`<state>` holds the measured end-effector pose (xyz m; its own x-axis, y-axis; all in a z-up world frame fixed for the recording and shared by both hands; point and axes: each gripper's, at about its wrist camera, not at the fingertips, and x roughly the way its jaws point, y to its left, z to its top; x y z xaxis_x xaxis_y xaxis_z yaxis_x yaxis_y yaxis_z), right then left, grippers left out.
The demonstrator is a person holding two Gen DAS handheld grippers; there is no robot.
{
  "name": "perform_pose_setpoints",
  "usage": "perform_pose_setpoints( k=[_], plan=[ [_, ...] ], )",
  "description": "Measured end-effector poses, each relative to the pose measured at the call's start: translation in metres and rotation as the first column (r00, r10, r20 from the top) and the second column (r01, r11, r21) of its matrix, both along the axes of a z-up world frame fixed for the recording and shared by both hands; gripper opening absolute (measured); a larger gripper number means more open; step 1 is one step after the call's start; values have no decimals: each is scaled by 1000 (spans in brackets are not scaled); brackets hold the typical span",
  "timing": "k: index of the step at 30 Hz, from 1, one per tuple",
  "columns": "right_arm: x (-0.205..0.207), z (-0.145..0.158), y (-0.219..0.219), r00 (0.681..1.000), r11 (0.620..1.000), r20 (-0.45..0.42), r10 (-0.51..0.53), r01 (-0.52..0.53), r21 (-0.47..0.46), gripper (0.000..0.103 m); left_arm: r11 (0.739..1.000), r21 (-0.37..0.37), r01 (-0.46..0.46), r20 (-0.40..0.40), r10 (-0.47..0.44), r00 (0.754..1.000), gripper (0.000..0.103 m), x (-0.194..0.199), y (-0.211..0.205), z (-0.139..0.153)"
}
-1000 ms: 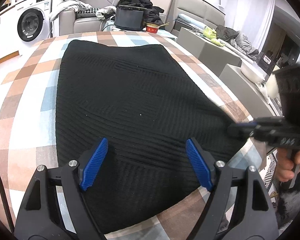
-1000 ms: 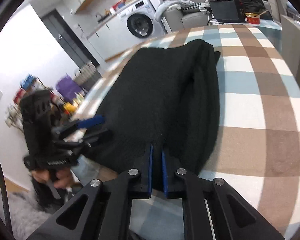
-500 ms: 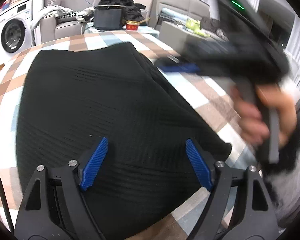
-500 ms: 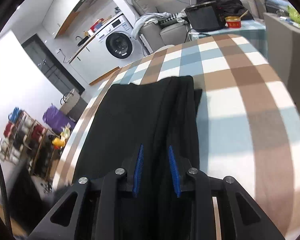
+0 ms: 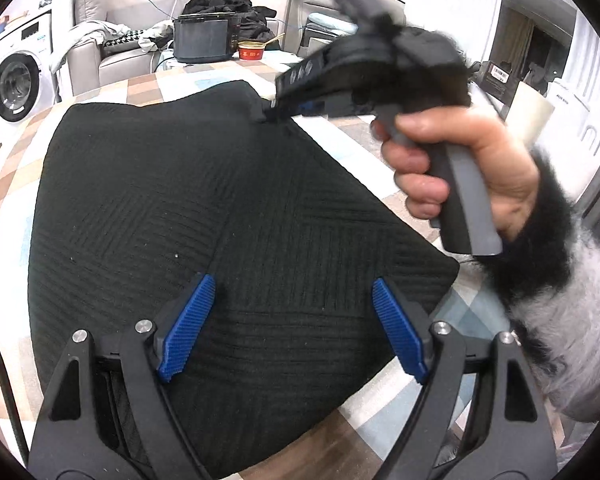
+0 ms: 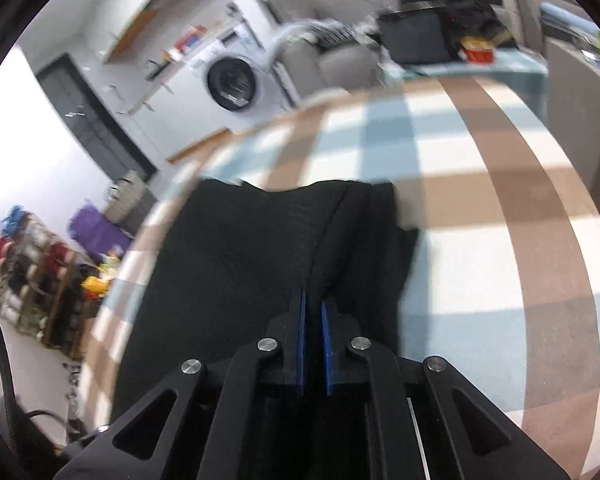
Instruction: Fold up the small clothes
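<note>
A black ribbed knit garment (image 5: pixel 180 200) lies flat on the checked tablecloth (image 5: pixel 348 144). My left gripper (image 5: pixel 292 320) hangs open over its near edge, blue pads wide apart and nothing between them. A hand (image 5: pixel 460 168) in a fuzzy sleeve holds my right gripper (image 5: pixel 274 114) at the garment's far right edge. In the right wrist view the right gripper (image 6: pixel 313 312) has its jaws closing tight on a raised fold of the garment (image 6: pixel 240 260), with the pads pressing the cloth.
Beyond the table's far end stand a black box-shaped appliance (image 5: pixel 202 42), a red bowl (image 5: pixel 252 50) and a sofa with clothes on it. A washing machine (image 5: pixel 14 84) is at the far left. Bare tablecloth (image 6: pixel 480 240) lies right of the garment.
The right gripper left the garment's near right corner, opened, travelled along the right edge to the far end and shut on a fold there. The left gripper drifted slightly and stayed open.
</note>
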<state>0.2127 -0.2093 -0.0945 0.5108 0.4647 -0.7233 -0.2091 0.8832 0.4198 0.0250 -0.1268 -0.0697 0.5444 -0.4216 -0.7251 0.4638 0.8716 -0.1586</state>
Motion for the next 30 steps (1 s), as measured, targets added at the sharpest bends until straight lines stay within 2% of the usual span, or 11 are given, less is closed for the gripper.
perform_pose_setpoints(
  k=[3, 9, 14, 18, 21, 24, 25, 26, 27, 29, 30],
  plan=[
    [0, -7, -7, 999, 999, -50, -10, 12, 51, 14, 1000, -8, -9, 2, 9, 1000, 80, -1, 7, 4],
    [-36, 9, -11, 998, 992, -29, 53, -49, 119, 17, 996, -52, -69, 6, 69, 998, 80, -2, 34, 17],
    [-34, -15, -7, 992, 987, -114, 51, -33, 155, 17, 986, -65, -152, 15, 153, 988, 80, 4, 66, 24],
    [-43, 0, -5, 998, 985, -34, 58, -51, 164, 7, 970, -68, -232, 18, 234, 972, 80, 4, 96, 27],
    [-50, 12, -2, 998, 995, 3, 56, -56, 88, 7, 951, -75, -300, 9, 302, 953, 80, 7, 121, 25],
    [-49, -2, -3, 996, 1000, -88, 27, -27, -7, 10, 926, -72, -369, -27, 368, 929, 80, 14, 143, 17],
    [-53, -2, -6, 995, 999, -94, 34, -33, 11, 12, 919, -71, -388, -40, 386, 921, 80, 16, 150, 14],
    [-57, 1, -9, 995, 999, -89, 43, -41, 26, 24, 912, -70, -404, -48, 401, 915, 80, 17, 155, 12],
    [-64, 5, -13, 996, 998, -80, 45, -42, 39, 45, 909, -72, -411, -53, 408, 911, 80, 19, 159, 10],
    [-76, 10, -20, 998, 998, -60, 25, -21, 67, 70, 897, -62, -438, -72, 434, 898, 79, 22, 169, 3],
    [-81, 11, -21, 998, 997, -51, 22, -18, 75, 70, 894, -61, -444, -82, 439, 895, 79, 24, 171, 1]
  ],
)
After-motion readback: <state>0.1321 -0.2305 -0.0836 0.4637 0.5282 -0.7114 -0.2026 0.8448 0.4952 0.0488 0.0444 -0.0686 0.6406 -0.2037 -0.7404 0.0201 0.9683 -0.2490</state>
